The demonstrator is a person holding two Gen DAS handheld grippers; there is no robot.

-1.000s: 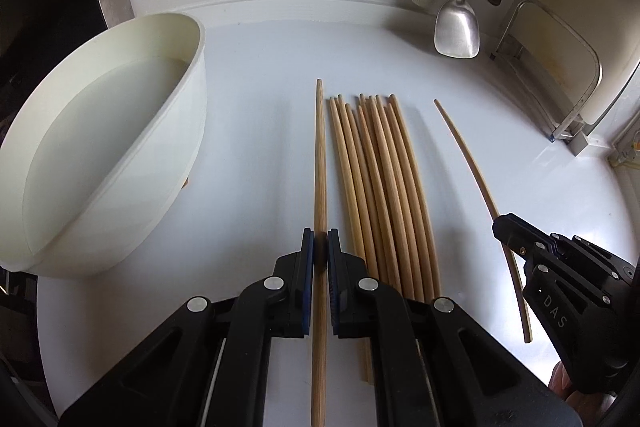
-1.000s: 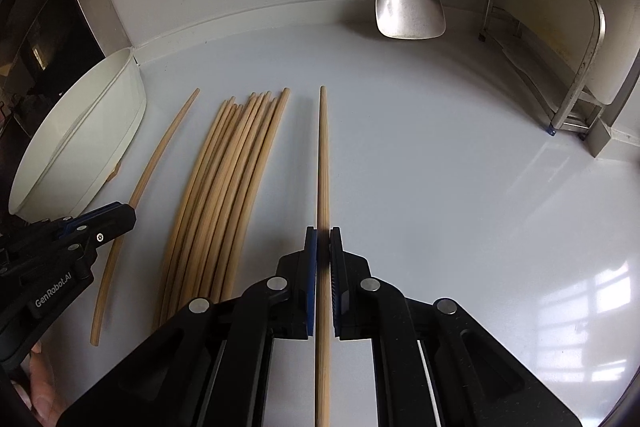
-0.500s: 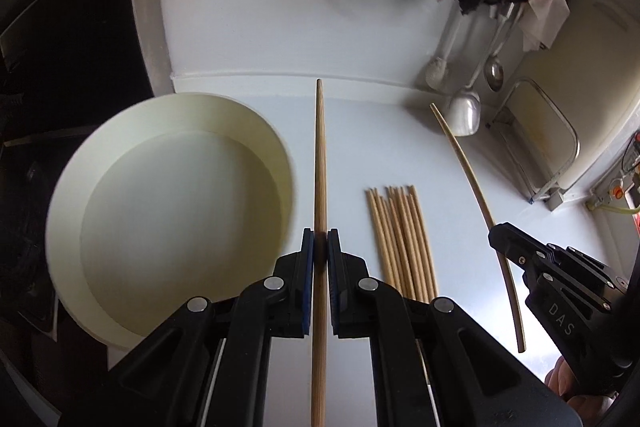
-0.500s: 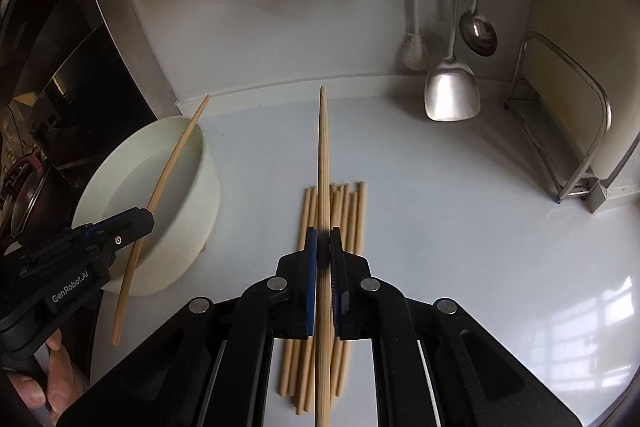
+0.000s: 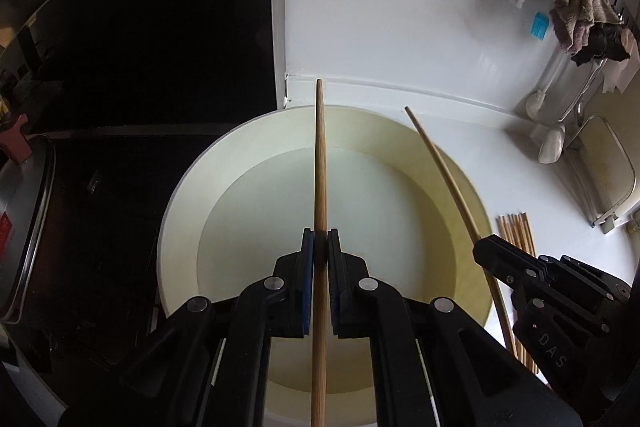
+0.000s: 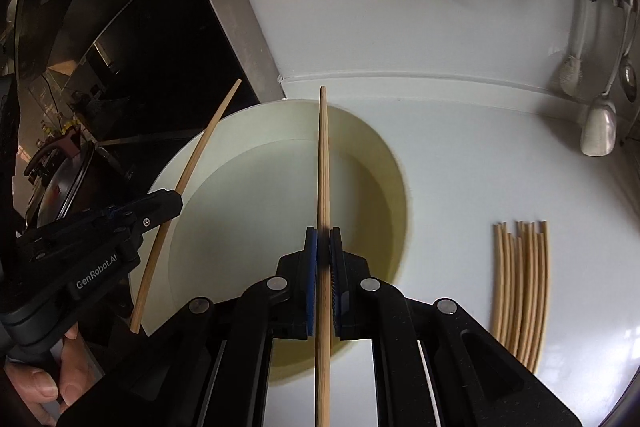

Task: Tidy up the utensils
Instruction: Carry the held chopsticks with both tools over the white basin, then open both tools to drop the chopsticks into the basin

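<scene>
My left gripper (image 5: 320, 239) clamps one chopstick (image 5: 320, 163) and my right gripper (image 6: 323, 239) clamps another (image 6: 323, 163), both above the white basin (image 5: 176, 227) (bundle (image 6: 520, 287) at 3 o'clock).

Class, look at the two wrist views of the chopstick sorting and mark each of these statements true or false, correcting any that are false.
1. Each gripper is shut on one chopstick. True: the left gripper clamps the left chopstick, and the right gripper clamps the right chopstick.
2. The white basin already holds several chopsticks. False: none lie inside it.
3. A bundle of chopsticks lies on the white counter, to the right of the basin. True.
4. The bundle touches the basin. False: bare counter separates them.
5. Both held chopsticks are over the basin. True.
6. A metal spatula lies flat in the basin. False: it hangs by the wall at the right.
</scene>
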